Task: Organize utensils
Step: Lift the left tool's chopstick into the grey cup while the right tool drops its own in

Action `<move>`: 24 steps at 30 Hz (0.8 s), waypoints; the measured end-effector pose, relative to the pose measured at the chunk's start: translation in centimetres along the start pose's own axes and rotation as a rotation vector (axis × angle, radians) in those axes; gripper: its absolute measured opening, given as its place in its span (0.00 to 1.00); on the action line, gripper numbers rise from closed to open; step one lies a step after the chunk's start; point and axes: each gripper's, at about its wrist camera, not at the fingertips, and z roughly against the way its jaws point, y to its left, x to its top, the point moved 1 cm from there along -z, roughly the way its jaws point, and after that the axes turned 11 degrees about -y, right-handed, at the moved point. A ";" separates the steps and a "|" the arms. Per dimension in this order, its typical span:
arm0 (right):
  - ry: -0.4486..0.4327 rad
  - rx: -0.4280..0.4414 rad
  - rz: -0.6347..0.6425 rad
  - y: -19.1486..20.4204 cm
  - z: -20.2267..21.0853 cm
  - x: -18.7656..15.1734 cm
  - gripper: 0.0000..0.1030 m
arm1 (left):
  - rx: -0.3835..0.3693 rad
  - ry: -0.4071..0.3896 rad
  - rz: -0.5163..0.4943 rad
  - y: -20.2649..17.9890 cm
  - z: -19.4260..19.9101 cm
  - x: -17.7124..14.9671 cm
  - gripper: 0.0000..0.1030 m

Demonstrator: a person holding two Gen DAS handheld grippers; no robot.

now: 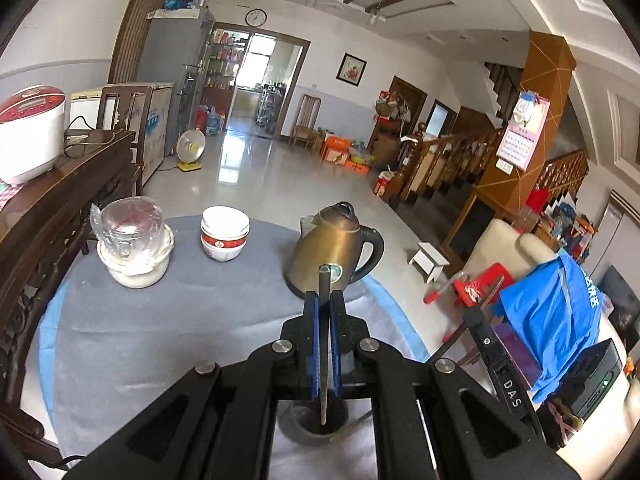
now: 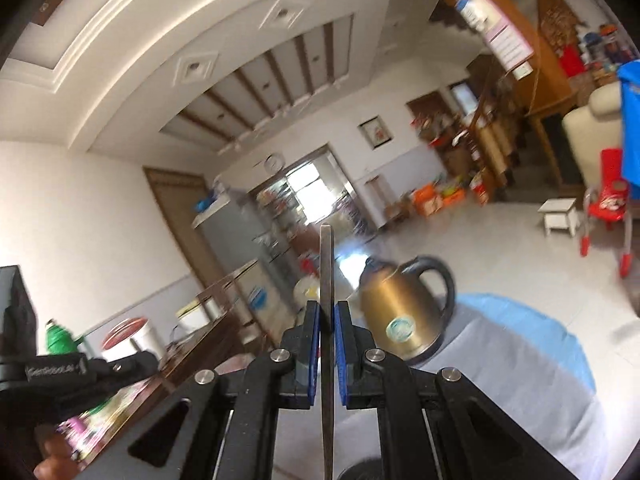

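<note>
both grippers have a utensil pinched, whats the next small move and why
Probably lower the left gripper so its thin dark utensil slides into the dark holder just below it. Its jaws are shut on the utensil, whose lower end already hangs over the holder's mouth.

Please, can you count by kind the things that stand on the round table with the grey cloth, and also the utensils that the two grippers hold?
Kettle: 1
Stack of bowls: 1
Wrapped pot: 1
Dark holder: 1
Utensil in left gripper: 1
Utensil in right gripper: 1
Total: 6
</note>
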 end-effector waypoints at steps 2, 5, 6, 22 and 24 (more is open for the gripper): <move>-0.001 -0.034 0.018 -0.2 -1.1 -0.6 0.08 | 0.007 0.009 0.005 -0.1 -1.0 -0.6 0.05; 0.037 -0.069 0.037 -0.6 -2.6 -1.9 0.08 | 0.023 0.061 0.014 0.3 -3.0 -2.4 0.05; 0.049 -0.076 0.044 -0.7 -3.0 -2.3 0.08 | 0.026 0.071 0.007 0.4 -3.4 -2.9 0.05; 0.314 -0.095 -0.077 -5.3 -1.4 -6.4 0.32 | 0.120 0.156 -0.195 0.1 -2.1 -8.2 0.64; 0.315 -0.087 -0.099 -5.9 0.0 -6.5 0.66 | 0.166 0.149 -0.241 0.2 -1.3 -8.6 0.67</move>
